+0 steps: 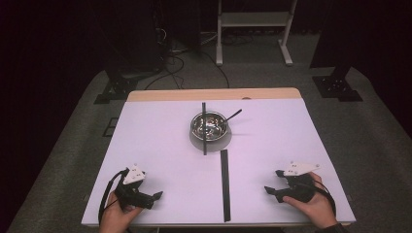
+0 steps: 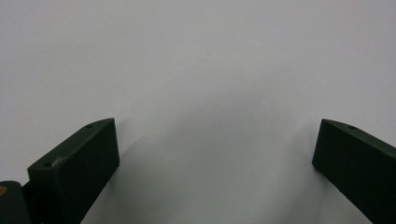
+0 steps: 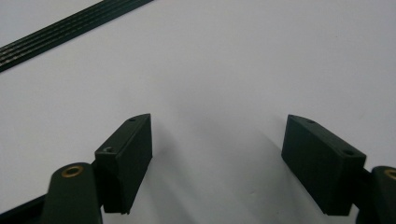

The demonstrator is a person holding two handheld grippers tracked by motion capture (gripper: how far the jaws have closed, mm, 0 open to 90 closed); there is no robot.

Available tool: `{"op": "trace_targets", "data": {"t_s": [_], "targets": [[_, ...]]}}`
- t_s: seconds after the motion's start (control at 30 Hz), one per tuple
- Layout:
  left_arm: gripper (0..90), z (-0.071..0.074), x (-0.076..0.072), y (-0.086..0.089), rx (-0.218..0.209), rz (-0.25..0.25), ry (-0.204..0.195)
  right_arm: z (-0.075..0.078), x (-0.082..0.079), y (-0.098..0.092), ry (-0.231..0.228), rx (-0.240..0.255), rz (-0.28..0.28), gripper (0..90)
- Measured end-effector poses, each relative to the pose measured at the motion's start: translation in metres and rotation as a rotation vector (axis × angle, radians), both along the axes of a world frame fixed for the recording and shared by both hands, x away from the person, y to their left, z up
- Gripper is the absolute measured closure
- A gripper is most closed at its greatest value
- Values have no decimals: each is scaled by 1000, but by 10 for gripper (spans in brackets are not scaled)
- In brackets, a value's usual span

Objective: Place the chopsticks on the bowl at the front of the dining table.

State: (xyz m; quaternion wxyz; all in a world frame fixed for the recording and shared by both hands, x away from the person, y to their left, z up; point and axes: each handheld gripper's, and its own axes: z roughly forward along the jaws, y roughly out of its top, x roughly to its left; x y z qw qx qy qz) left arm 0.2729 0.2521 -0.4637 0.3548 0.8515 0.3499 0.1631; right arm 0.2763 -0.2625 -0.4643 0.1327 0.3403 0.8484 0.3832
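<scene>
Left gripper (image 1: 154, 196): at the near left of the white table (image 1: 155, 131), held in the left hand (image 1: 115, 216). Jaws spread wide, nothing between them; in the left gripper view (image 2: 215, 154), bare table surface in the gap, nothing touched by the pads.

Right gripper (image 1: 274, 181): at the near right of the table, held in the right hand (image 1: 313, 206), pointing toward the table's middle. Jaws spread wide, nothing held; in the right gripper view (image 3: 217, 149), bare table between the pads.

Black strip (image 1: 225, 184): flat on the table between the two grippers, running from the near edge toward the bowl; also at the upper left corner of the right gripper view (image 3: 70, 23), well apart from the jaws.

Metal bowl (image 1: 209, 125): at the table's middle, far from both grippers. Second black strip (image 1: 204, 128) laid across the bowl's rim. Dark utensil (image 1: 233, 115) leaning out over the bowl's right rim.

No legible brand, label or writing on grippers, bowl or strips.
</scene>
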Motion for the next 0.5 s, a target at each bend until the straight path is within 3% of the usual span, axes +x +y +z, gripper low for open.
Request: {"op": "trace_targets", "data": {"t_s": [0.13, 0.5], "targets": [[0, 0, 0, 0, 0, 0, 0, -1, -1, 2, -10, -21, 7, 202], [0, 0, 0, 0, 0, 0, 1, -1, -2, 3, -17, -23, 8, 202]]}}
